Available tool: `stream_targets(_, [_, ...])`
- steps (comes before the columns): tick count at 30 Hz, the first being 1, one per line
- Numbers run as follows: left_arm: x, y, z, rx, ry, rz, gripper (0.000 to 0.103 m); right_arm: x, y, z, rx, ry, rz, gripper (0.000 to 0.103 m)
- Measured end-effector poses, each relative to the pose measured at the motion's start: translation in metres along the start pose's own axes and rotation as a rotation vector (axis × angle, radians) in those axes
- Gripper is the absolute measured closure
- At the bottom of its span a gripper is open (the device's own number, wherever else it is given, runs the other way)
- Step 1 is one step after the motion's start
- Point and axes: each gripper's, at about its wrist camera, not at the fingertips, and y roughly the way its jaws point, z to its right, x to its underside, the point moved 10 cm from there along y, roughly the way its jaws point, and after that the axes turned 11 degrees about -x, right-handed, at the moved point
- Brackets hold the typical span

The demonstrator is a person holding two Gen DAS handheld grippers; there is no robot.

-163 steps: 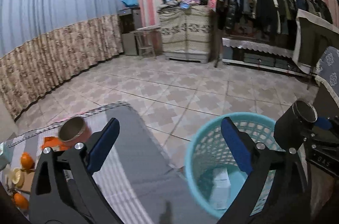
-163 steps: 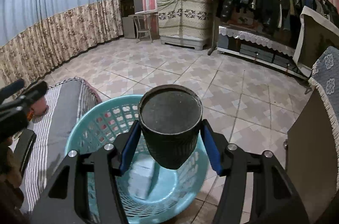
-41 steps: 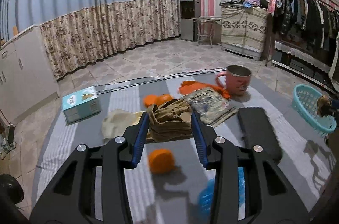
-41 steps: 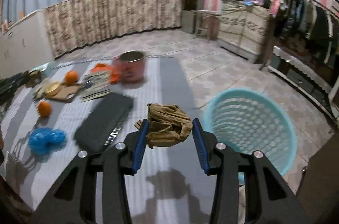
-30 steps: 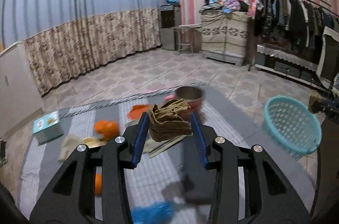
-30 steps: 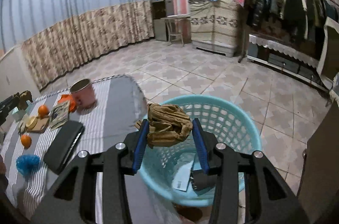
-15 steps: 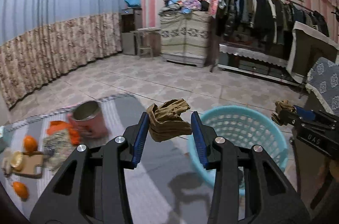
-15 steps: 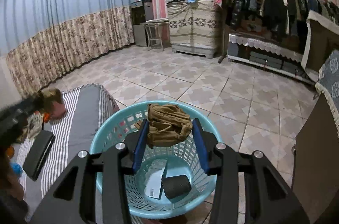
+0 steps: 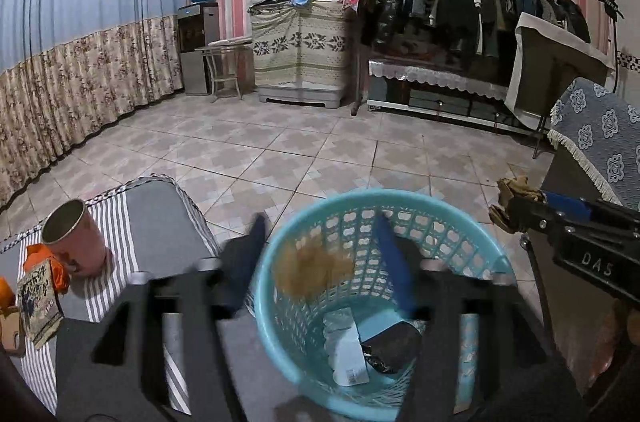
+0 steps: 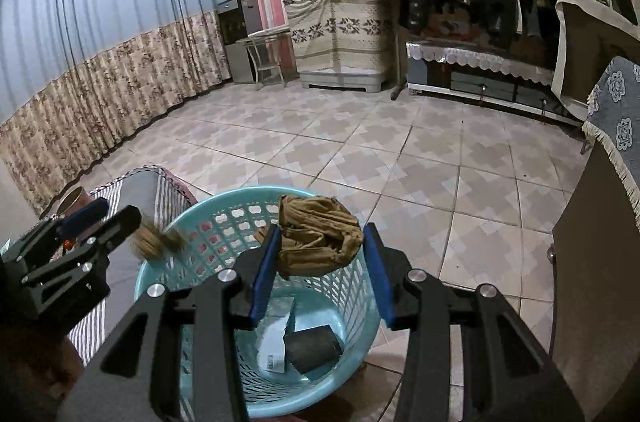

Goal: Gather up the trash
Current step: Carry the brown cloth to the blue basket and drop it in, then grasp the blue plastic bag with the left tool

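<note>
A teal mesh basket (image 9: 492, 254) stands on the tiled floor by the table's end; a white paper (image 9: 344, 346) and a black cup (image 9: 390, 346) lie in it. My left gripper (image 9: 320, 226) hangs over the basket and its jaws are opening. A blurred brown crumpled wad (image 9: 312, 268) drops free between them, touching neither pad. My right gripper (image 10: 320, 262) is shut on a second brown crumpled wad (image 10: 316, 238) above the basket (image 10: 160, 262). From the right wrist, the left gripper (image 10: 116, 218) shows at the basket's left rim, the loose wad (image 10: 154, 240) just off its tips.
The grey striped table (image 9: 152, 214) carries a pink metal mug (image 9: 74, 238), an orange scrap (image 9: 40, 256), a booklet (image 9: 38, 302) and a black case (image 9: 80, 354). A dark cabinet under a blue cloth (image 9: 600, 150) stands right of the basket. Clothes rack and furniture line the far wall.
My left gripper swung from the table to above the basket, then its jaws spread and the wad slipped out. The right gripper came over the basket, its wad still gripped.
</note>
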Motion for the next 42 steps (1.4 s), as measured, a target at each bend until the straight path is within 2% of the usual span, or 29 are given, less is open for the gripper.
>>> stream_targets(3, [-0.004, -0.001, -0.011, -0.039, -0.009, 0.009, 0.032, 0.000, 0.001, 0.002, -0.002, -0.002, -0.002, 0.061])
stream_targets(5, [-0.006, -0.004, -0.024, -0.093, -0.008, 0.019, 0.025, 0.000, 0.004, 0.002, -0.008, -0.009, -0.008, 0.061])
stream_targets(7, [-0.009, -0.010, -0.039, -0.164, -0.002, 0.050, 0.010, 0.001, 0.006, -0.004, -0.014, -0.020, -0.011, 0.061])
stream_targets(8, [-0.010, -0.014, -0.048, -0.189, -0.008, 0.065, 0.009, 0.001, 0.007, -0.007, -0.016, -0.031, -0.012, 0.061])
stream_targets(13, [-0.012, -0.027, -0.073, -0.207, -0.047, 0.068, 0.006, 0.005, 0.014, -0.026, -0.048, -0.066, -0.015, 0.060])
stream_targets(14, [-0.012, -0.032, -0.079, -0.207, -0.055, 0.070, 0.006, 0.005, 0.014, -0.029, -0.056, -0.070, -0.011, 0.056])
stream_targets(15, [-0.012, -0.034, -0.084, -0.209, -0.060, 0.072, 0.006, 0.005, 0.014, -0.031, -0.055, -0.075, -0.007, 0.041])
stream_targets(17, [-0.012, -0.038, -0.094, -0.213, -0.075, 0.072, 0.006, 0.004, 0.012, -0.035, -0.051, -0.080, 0.012, 0.028])
stream_targets(22, [-0.010, -0.045, -0.117, -0.211, -0.121, 0.067, 0.006, -0.001, 0.002, -0.042, -0.036, -0.110, 0.057, 0.016])
stream_targets(24, [-0.010, -0.049, -0.124, -0.215, -0.131, 0.068, 0.006, -0.004, -0.002, -0.044, -0.019, -0.120, 0.067, 0.008])
stream_targets(27, [-0.006, -0.060, -0.136, -0.223, -0.143, 0.068, 0.006, -0.003, -0.006, -0.049, -0.016, -0.116, 0.072, 0.007])
stream_targets(30, [0.003, -0.074, -0.148, -0.221, -0.162, 0.063, 0.006, 0.000, -0.011, -0.060, -0.027, -0.109, 0.078, 0.007])
stream_targets(37, [0.048, -0.113, -0.194, -0.290, -0.141, 0.029, 0.006, 0.023, -0.016, -0.101, -0.090, -0.132, 0.050, 0.007])
stream_targets(42, [0.105, -0.133, -0.246, -0.365, -0.154, -0.053, 0.006, 0.042, -0.018, -0.126, -0.095, -0.151, 0.034, 0.007])
